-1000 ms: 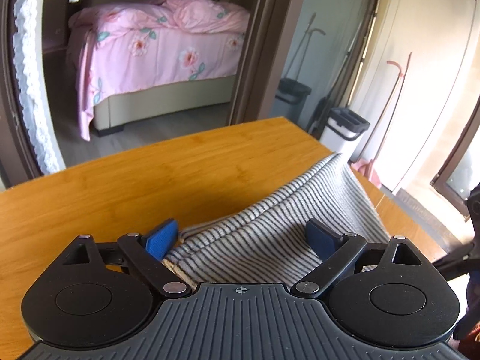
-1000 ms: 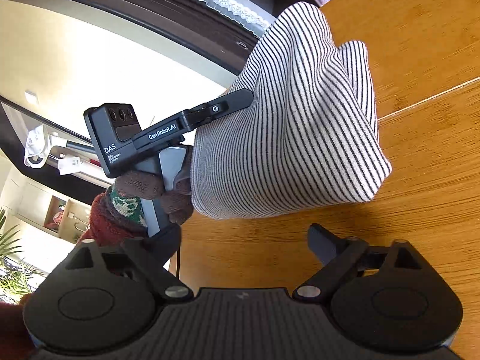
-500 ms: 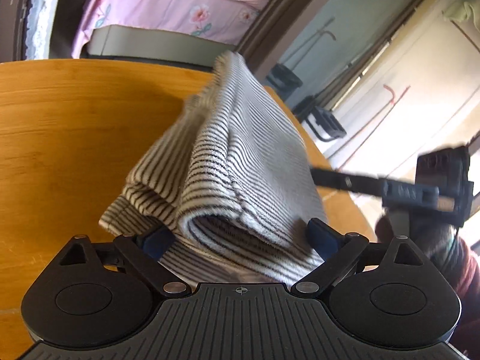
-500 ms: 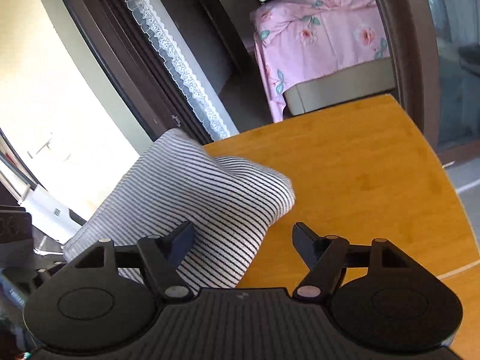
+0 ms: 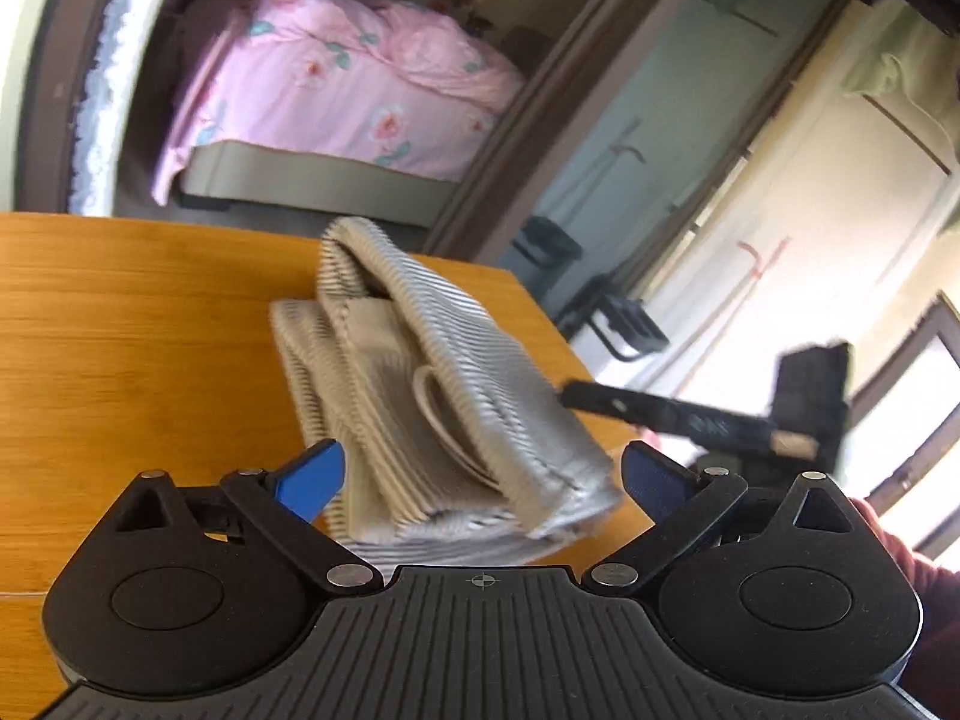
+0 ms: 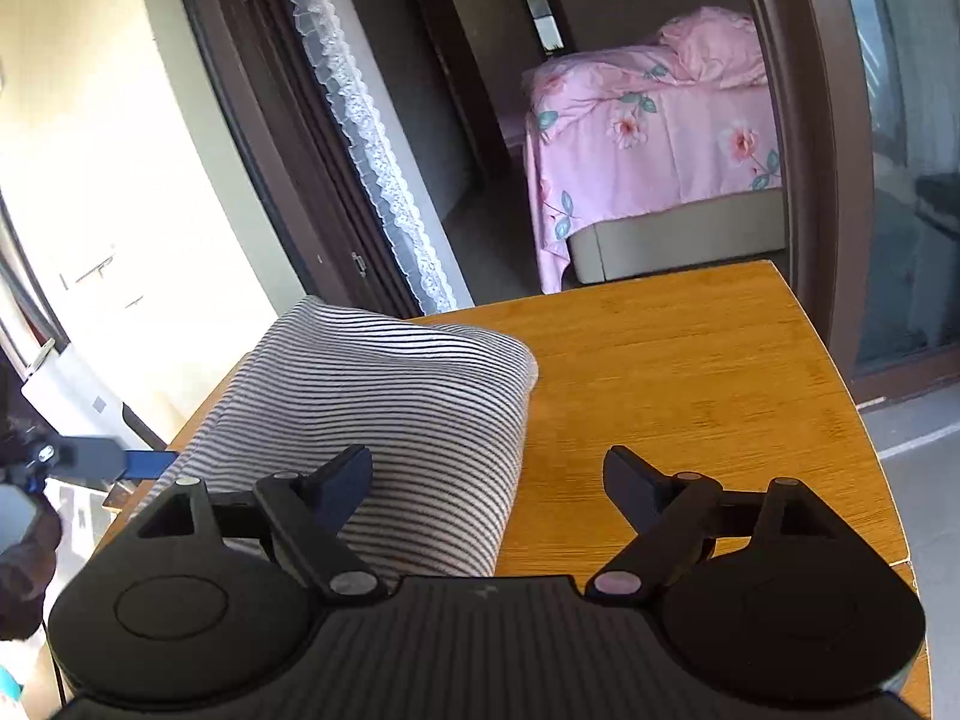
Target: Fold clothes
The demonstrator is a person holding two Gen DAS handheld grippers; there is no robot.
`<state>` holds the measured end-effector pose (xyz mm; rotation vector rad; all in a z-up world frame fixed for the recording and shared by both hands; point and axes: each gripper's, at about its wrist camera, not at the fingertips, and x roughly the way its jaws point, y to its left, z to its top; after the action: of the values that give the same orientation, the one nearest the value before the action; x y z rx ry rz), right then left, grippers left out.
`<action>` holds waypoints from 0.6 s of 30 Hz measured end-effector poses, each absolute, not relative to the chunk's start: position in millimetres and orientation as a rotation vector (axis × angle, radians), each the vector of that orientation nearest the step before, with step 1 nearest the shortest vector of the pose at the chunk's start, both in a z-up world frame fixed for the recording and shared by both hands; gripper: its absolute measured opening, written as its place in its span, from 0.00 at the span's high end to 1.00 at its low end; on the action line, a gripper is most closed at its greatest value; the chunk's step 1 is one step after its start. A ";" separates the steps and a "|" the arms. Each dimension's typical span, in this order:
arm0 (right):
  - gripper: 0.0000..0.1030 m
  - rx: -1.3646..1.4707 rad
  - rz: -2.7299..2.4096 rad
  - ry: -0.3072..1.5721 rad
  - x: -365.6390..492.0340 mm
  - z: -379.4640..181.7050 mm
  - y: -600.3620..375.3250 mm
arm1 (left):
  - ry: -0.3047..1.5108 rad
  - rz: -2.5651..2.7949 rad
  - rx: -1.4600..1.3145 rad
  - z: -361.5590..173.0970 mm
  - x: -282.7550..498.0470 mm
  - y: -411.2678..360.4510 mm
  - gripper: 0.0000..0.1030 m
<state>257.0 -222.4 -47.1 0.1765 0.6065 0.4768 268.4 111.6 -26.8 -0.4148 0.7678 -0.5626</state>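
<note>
Left wrist view: both tongs, left (image 5: 480, 474) and right (image 6: 486, 480), gape released around the folded striped garment (image 5: 432, 396) on the surface (image 5: 132, 324); its loose top flap could spring open near the right edge.

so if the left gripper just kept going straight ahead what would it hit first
Most likely the folded striped shirt: it lies on the table right between the left gripper's open fingers, almost at their tips. Depth is blurry, but nothing else sits nearer.

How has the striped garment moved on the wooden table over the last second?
Yes. The grey-and-white striped garment was draped up off the light wooden table; now it lies down folded, near the table's right edge.
</note>
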 end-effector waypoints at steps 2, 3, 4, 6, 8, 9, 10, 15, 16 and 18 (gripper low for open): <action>0.17 0.111 0.518 0.568 244.7 -43.3 -210.8 | 0.811 -0.493 -0.476 -43.1 282.4 119.9 0.03; 0.17 0.069 0.524 0.553 239.5 -41.8 -205.6 | 0.833 -0.477 -0.500 -50.8 288.0 121.1 0.09; 0.17 0.035 0.517 0.538 236.9 -40.0 -202.6 | 0.857 -0.481 -0.516 -58.2 292.1 119.2 0.14; 0.17 -0.009 0.470 0.507 238.5 -35.3 -203.1 | 0.896 -0.498 -0.543 -70.1 297.9 112.7 0.20; 0.17 0.001 0.429 0.503 246.3 -31.2 -207.3 | 0.909 -0.542 -0.553 -74.0 296.0 98.1 0.20; 0.17 0.015 0.415 0.507 250.3 -29.6 -210.1 | 0.914 -0.554 -0.541 -74.6 294.7 89.6 0.19; 0.17 0.016 0.410 0.507 251.5 -28.3 -211.5 | 0.916 -0.545 -0.510 -73.3 293.4 80.9 0.18; 0.17 -0.039 0.424 0.508 247.2 -37.6 -204.4 | 0.836 -0.402 -0.325 -52.9 282.0 53.7 0.06; 0.17 -0.046 0.428 0.512 245.9 -41.4 -202.9 | 0.828 -0.393 -0.313 -50.1 280.0 52.7 0.06; 0.17 -0.055 0.431 0.535 245.1 -49.5 -200.0 | 0.828 -0.386 -0.309 -46.7 276.5 53.0 0.07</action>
<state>245.1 -200.0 -49.5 -0.0554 0.5353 0.4309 276.5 53.0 -46.7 -0.3088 0.8281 -0.3857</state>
